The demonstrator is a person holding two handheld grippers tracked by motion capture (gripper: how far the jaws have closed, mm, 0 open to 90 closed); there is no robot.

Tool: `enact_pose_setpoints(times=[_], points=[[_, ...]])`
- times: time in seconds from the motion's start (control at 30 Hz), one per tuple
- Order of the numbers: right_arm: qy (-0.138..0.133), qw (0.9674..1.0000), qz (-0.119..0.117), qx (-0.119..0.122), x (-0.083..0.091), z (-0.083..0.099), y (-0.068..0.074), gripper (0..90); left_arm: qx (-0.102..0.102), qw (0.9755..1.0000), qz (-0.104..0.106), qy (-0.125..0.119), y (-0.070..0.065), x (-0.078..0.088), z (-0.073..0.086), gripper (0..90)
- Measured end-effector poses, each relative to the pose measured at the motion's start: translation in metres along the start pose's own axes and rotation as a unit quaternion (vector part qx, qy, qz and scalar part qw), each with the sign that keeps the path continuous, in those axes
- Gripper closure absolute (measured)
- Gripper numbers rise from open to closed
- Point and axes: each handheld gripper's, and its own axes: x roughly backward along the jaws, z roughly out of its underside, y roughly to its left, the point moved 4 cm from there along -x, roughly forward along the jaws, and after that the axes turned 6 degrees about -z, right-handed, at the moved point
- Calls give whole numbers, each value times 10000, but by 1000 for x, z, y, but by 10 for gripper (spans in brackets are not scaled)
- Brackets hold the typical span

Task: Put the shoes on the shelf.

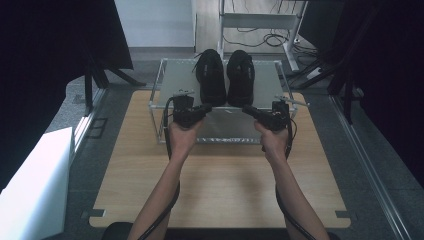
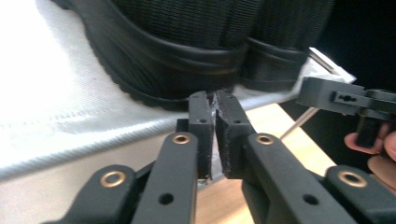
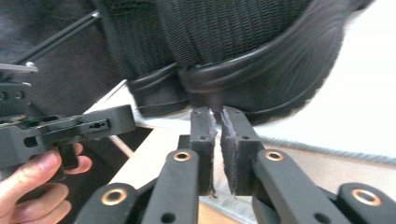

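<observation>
Standing side by side on the upper shelf of a wire rack [image 1: 159, 82], two black shoes [image 1: 225, 75] are faced by both grippers. The left gripper [image 2: 214, 95] and the right gripper [image 3: 218, 112] are held at the heels — jaws nearly closed, nothing gripped between them.

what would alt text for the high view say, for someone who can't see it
A person's two hands hold the left tongs and right tongs, both nearly closed, at the front edge of a small metal-framed shelf on a wooden table. A pair of black shoes stands side by side on the shelf.
</observation>
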Motion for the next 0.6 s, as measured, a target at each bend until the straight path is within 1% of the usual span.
enact_pose_setpoints(times=[0.1,0.2,0.3,0.37,0.43,0.47,0.53,0.6], points=[[50,10000,-60,38,4,3,2,756,-52,10000,71,-30,-2,6,5,755],[110,9998,-158,110,9,8,3,681,-103,9999,101,6,-2,9,10,660],[105,9997,-205,121,13,11,3,617,-178,9997,160,42,-2,12,15,559],[130,9996,-176,197,17,14,2,574,-232,9996,151,52,-2,15,18,490],[158,9994,-169,246,20,16,3,539,-285,9993,207,99,-3,17,21,440],[174,9993,-149,307,22,17,3,517,-332,9991,224,122,-3,17,23,402],[228,9989,-138,377,25,20,4,484,-451,9987,177,174,-4,19,26,358],[276,9985,-110,465,27,22,5,460,-511,9983,188,205,-5,21,30,309]])
